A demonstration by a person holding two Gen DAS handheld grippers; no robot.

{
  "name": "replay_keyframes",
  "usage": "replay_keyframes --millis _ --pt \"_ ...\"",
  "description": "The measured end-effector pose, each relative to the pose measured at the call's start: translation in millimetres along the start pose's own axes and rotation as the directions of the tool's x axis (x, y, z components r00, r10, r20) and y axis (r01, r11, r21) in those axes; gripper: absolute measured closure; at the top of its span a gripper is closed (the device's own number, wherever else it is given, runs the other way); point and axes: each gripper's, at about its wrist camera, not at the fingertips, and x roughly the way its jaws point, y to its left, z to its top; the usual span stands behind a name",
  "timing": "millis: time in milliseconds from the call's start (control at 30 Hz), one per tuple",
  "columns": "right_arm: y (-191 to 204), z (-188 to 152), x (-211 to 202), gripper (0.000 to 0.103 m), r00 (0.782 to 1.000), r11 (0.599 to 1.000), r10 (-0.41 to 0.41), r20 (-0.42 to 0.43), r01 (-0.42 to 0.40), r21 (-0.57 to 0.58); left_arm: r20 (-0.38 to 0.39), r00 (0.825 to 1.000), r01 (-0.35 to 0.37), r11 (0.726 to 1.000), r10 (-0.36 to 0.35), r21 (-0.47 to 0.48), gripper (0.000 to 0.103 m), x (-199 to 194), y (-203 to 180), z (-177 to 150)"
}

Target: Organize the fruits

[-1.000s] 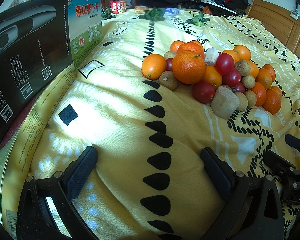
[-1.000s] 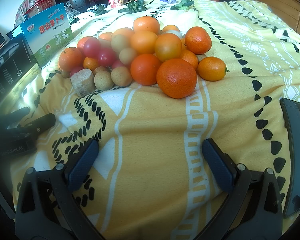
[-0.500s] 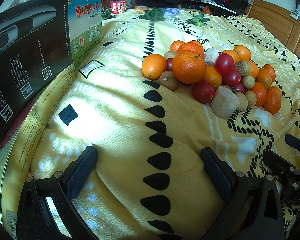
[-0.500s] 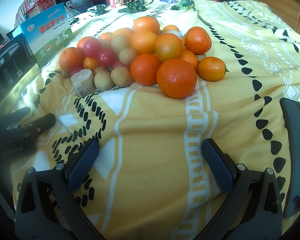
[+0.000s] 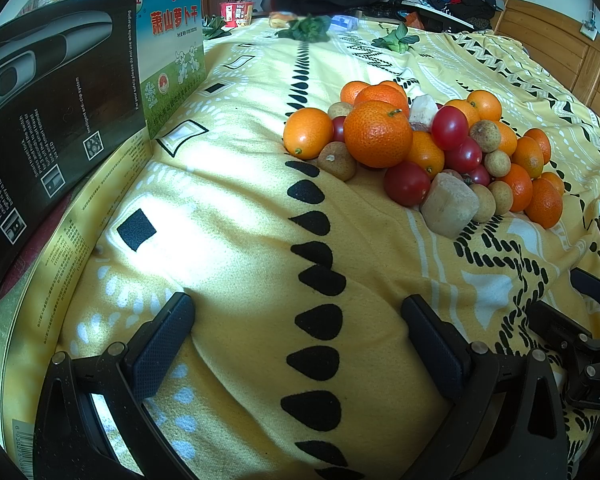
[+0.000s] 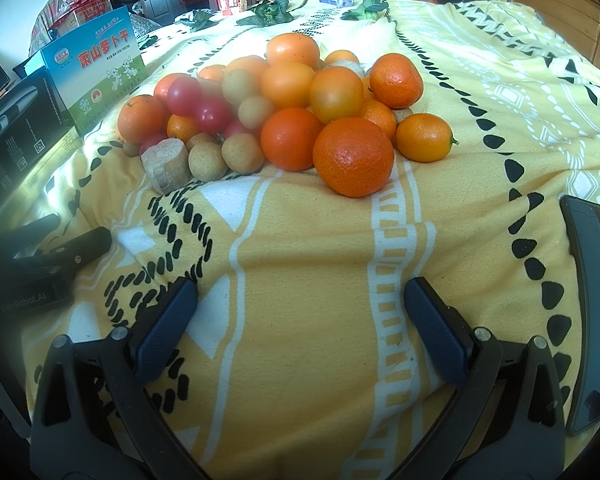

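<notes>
Well — both the left gripper [image 5: 296, 336] and right gripper [image 6: 300, 316] gape wide, empty, near the fruit pile [image 6: 284, 120] — blanket [image 6: 300, 260] beneath.

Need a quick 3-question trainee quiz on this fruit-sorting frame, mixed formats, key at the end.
1. True or false: the right gripper is shut on an orange.
2. Multiple choice: in the left wrist view, the red cherry tomato nearest the camera touches which item? A) the blue-green box B) the tan cut chunk C) the leafy greens
3. Fill in: the fruit pile lies on a yellow patterned ____.

Key: 1 false, both the right and left gripper are open and hold nothing. 2 B. 3 blanket.
</notes>
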Motion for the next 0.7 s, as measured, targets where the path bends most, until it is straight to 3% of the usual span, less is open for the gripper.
replay_keyframes --millis 700 --pt "-1.6 -0.8 -0.2 0.000 1.000 1.000 0.001 0.001 -0.001 0.000 0.000 1.000 0.000 1.000 0.000 0.000 0.000 0.0 0.1 0.0"
